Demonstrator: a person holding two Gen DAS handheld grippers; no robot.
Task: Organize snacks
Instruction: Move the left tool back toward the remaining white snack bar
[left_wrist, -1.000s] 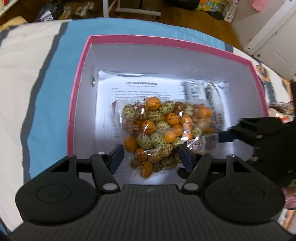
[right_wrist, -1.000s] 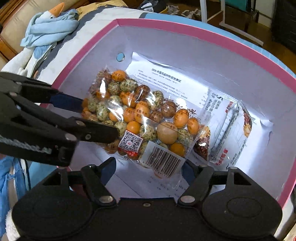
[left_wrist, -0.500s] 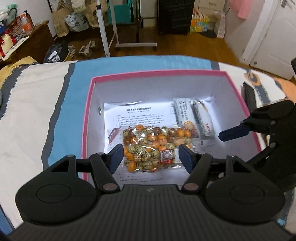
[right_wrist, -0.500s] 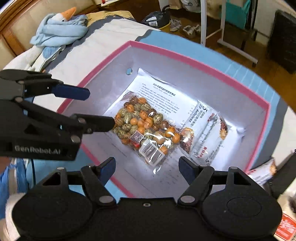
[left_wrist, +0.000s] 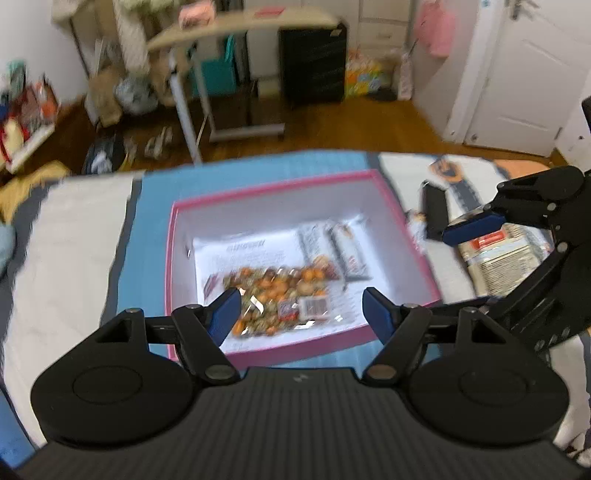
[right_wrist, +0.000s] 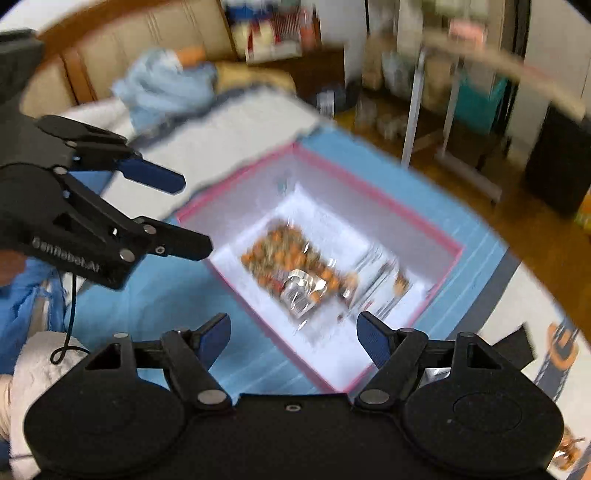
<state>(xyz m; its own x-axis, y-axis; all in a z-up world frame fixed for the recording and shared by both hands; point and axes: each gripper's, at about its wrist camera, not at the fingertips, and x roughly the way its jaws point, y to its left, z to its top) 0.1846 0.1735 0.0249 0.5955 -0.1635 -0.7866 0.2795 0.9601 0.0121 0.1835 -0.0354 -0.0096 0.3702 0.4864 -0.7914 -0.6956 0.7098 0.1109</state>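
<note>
Left wrist view: left gripper (left_wrist: 301, 308) above the near edge of the box (left_wrist: 271, 188), jaws opening, nothing between them. Candy bag (left_wrist: 275, 291) lies flat on the box floor, on a printed sheet (left_wrist: 247, 251). Two packets (left_wrist: 334, 249) lie side by side just beyond the bag, toward the box's right side. Box sits on a blue-and-white cover (left_wrist: 74, 258). Right gripper (left_wrist: 476, 225) enters from the right, over another pack (left_wrist: 506, 254) lying outside the box; fingers apart, empty.

Right wrist view: right gripper (right_wrist: 293, 339) above the box corner (right_wrist: 458, 247), fingers wide apart, nothing held. Bag (right_wrist: 291, 258) sits mid-box, barcode label up, with the packets (right_wrist: 384, 284) touching its right side. Left gripper (right_wrist: 181, 214) is at left over the box's left edge, empty. Heavy motion blur in both views; print unreadable.
</note>
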